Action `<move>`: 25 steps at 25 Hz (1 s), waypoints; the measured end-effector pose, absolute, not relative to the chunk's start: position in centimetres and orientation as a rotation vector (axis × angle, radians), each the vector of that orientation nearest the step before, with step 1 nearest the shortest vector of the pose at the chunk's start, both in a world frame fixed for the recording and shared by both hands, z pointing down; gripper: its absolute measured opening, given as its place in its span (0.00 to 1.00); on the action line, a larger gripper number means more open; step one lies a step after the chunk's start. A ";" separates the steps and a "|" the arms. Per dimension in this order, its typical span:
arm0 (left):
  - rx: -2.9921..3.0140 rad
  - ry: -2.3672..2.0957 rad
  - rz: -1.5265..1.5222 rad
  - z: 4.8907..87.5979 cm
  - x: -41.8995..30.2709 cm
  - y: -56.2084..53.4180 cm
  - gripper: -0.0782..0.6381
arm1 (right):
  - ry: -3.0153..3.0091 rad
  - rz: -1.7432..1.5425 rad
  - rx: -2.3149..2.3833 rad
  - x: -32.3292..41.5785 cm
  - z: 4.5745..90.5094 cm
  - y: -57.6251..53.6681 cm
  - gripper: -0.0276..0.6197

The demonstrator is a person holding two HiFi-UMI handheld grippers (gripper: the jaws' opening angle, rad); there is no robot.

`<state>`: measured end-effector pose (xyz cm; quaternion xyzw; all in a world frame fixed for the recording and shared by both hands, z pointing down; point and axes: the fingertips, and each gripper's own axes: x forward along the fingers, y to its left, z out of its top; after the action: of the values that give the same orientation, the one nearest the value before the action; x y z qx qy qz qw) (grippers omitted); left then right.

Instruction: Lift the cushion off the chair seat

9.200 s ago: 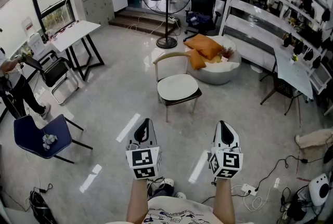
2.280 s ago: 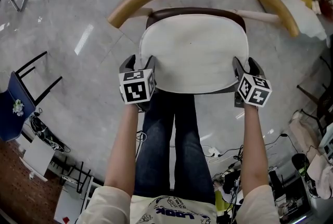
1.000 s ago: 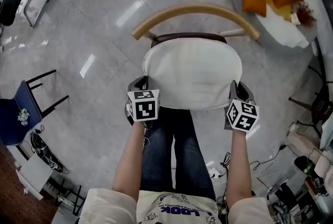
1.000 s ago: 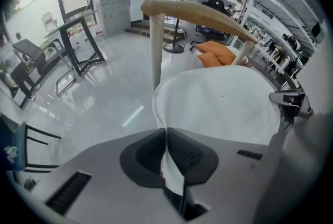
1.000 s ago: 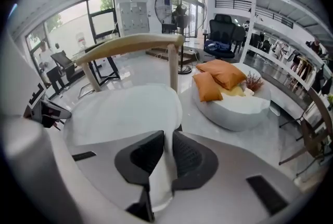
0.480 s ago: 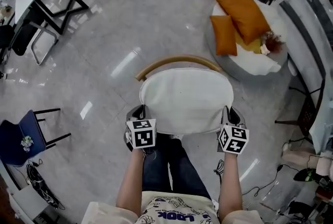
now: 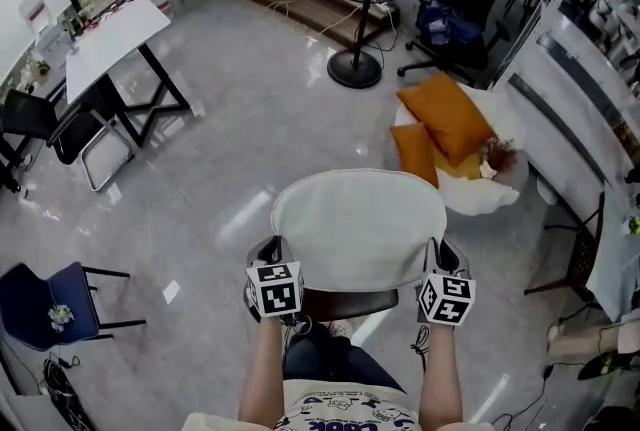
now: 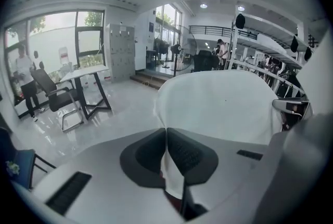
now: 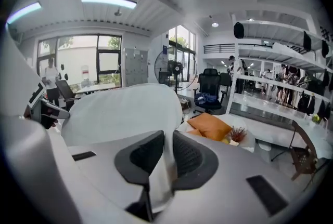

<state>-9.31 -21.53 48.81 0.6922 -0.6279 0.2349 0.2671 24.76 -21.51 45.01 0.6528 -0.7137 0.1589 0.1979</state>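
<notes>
The white seat cushion hangs lifted in front of me, held by its two near corners. My left gripper is shut on its left edge, my right gripper on its right edge. In the left gripper view the pads pinch a fold of the cushion at the left gripper. The right gripper view shows the cushion pinched the same way in the right gripper. Below the cushion's near edge shows the chair's dark seat. The cushion hides the chair's backrest.
Orange pillows lie on a round white bed at the right. A standing fan is behind, a white folding table and black chair at the left, a blue chair at the near left.
Both grippers have risen with the cushion, which has come up off the chair seat. The head view has tipped up, so more of the room shows.
</notes>
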 end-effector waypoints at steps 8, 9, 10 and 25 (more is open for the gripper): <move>1.962 -1.833 0.500 38.7 -10.6 -21.3 0.15 | -2.095 0.301 1.937 23.7 35.0 -20.6 0.15; 1.976 -1.856 0.484 37.5 -10.8 -21.2 0.15 | -2.105 0.287 1.954 23.5 34.0 -20.3 0.15; 1.990 -1.872 0.469 36.3 -11.0 -20.9 0.15 | -2.114 0.275 1.968 23.4 33.0 -19.9 0.15; 2.106 -2.017 0.322 25.7 -11.0 -17.3 0.15 | -2.233 0.127 2.092 23.7 24.2 -16.3 0.15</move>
<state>-10.97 -17.27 25.71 0.7139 -0.6838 0.1090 0.1040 23.72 -16.25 24.17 0.6827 -0.7285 0.0415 0.0395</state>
